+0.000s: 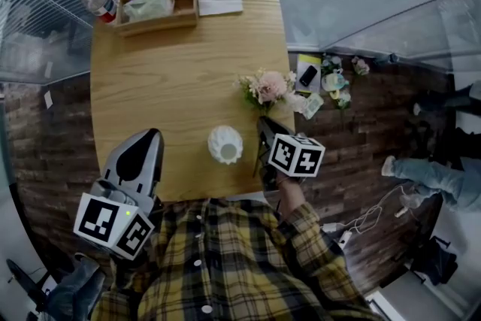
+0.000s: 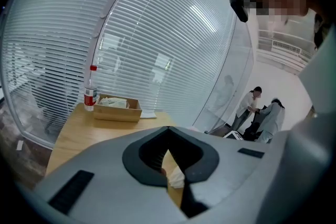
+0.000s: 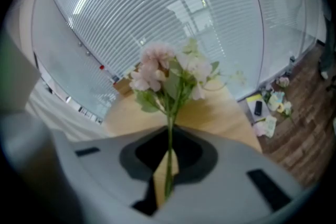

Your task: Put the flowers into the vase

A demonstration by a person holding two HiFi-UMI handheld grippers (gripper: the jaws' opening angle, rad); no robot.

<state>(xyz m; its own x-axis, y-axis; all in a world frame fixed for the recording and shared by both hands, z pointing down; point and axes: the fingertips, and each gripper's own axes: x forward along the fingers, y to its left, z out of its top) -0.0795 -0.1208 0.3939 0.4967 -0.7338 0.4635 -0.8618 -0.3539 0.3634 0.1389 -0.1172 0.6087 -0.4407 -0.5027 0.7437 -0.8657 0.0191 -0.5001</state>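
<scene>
So the right gripper (image 1: 263, 122) has its jaws pinched nearly together on the stem of the flowers (image 1: 267, 86). In the right gripper view you can see the green stalk running straight down between them. The grip is low on the stem, which makes sense to me: the blooms don't get crushed, and the cut end stays free to go in first.

The bunch sits by the table's (image 1: 165, 79) right edge, about halfway along it. The pink heads point toward the far edge. I honestly can't tell if the blooms are resting on the wood or are already off it.

The white ribbed vase (image 1: 225, 144) stands upright close to the near edge, just left of that gripper. Its mouth faces up and nothing is in it yet, so it's a short trip. I'd guess the stem needs tipping more upright over the opening before it drops in.

The left gripper (image 1: 152, 135) is parked over the near-left part of the table, well apart from the vase. Its jaws are together with nothing in them, probably just waiting in case the vase needs steadying.

A cardboard box (image 1: 154, 7) and a bottle (image 1: 94, 0) sit along the far edge, out of the way.
</scene>
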